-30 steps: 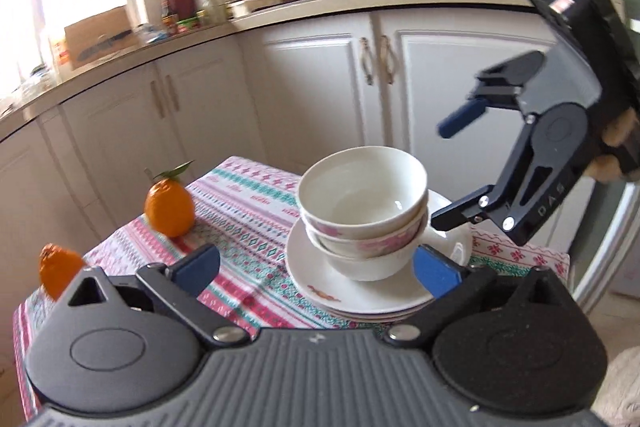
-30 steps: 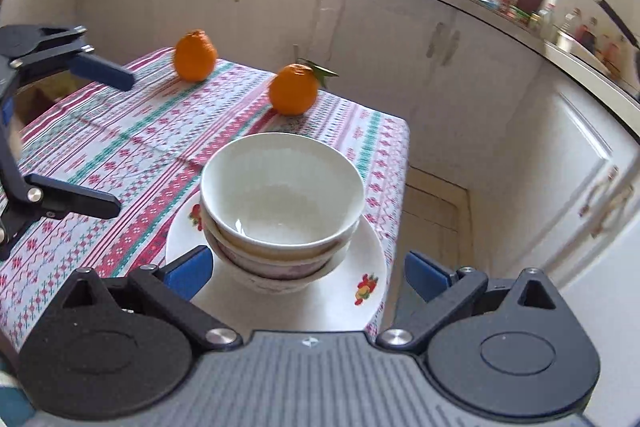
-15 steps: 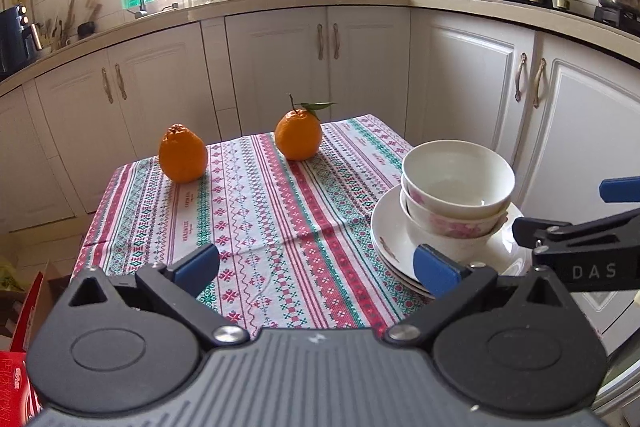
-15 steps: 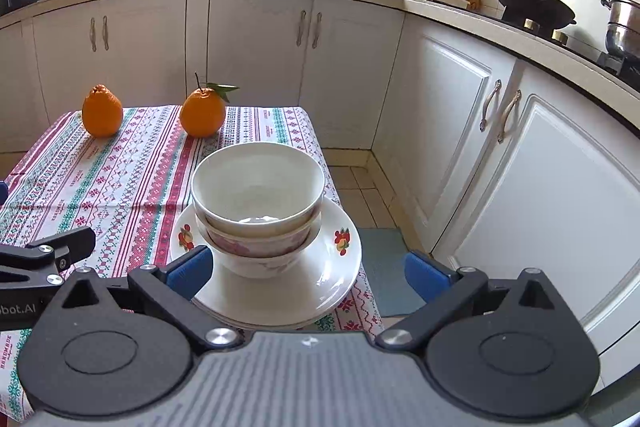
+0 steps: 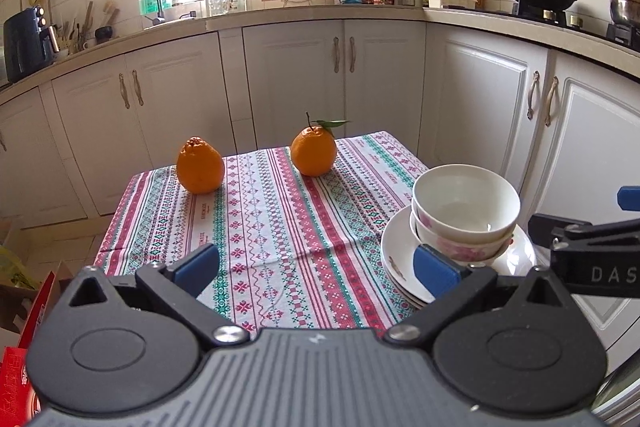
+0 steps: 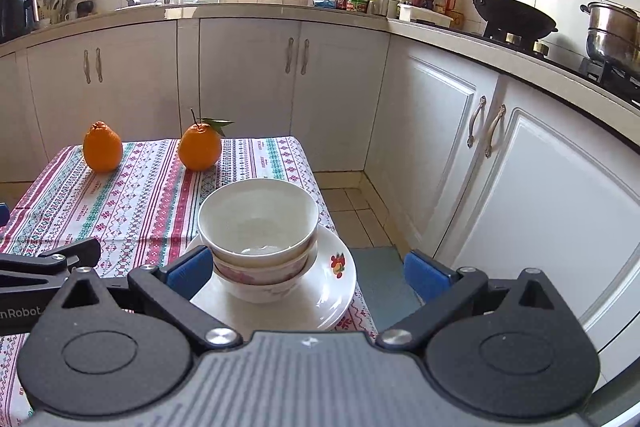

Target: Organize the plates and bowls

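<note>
Both the left hand-held gripper (image 5: 316, 267) and the right hand-held gripper (image 6: 306, 273) are spread wide, holding nothing. Ahead of the right one, two nested bowls (image 6: 260, 227) sit on stacked plates (image 6: 332, 291) at the cloth-covered counter's (image 5: 260, 227) right edge. Two oranges (image 5: 200, 167) lie farther back.

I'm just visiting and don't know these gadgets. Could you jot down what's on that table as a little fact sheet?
Setting: kitchen, small table with striped tablecloth
Dishes: bowls nested, standing on stacked plates at the table's right edge
Fruit: two oranges at the far side, one with a leaf
Left gripper: open, holding nothing
Right gripper: open, just short of the dishes, holding nothing
Task state: dishes already stacked together
</note>
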`<state>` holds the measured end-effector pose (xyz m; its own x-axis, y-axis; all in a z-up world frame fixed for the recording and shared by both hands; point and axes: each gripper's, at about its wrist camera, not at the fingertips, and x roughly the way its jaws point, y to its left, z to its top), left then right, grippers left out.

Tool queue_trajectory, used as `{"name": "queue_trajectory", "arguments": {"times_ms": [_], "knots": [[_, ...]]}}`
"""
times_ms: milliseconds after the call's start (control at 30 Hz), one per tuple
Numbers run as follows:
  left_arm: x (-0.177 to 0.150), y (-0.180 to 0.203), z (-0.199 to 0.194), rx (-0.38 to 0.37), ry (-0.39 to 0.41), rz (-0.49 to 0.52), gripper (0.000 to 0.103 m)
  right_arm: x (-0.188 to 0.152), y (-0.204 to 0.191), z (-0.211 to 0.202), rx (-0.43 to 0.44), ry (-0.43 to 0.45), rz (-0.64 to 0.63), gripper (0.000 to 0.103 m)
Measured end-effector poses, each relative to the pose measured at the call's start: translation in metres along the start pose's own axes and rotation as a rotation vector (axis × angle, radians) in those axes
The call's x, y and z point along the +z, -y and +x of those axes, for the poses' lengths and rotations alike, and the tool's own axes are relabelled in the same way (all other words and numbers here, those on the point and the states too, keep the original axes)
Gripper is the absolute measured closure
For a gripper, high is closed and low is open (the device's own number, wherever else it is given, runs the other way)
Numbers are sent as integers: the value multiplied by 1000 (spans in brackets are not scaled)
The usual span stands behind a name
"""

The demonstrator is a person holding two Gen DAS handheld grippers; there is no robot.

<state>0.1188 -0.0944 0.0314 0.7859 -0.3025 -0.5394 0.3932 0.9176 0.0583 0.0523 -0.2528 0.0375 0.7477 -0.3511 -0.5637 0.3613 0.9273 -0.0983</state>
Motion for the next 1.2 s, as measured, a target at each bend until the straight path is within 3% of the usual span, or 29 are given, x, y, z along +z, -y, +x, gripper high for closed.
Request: {"name": "queue_trajectory", "arguments": {"times_ms": [1200], "knots": [[1, -1, 3, 18, -8, -10, 1, 1, -6, 0, -9, 10, -6, 0]]}}
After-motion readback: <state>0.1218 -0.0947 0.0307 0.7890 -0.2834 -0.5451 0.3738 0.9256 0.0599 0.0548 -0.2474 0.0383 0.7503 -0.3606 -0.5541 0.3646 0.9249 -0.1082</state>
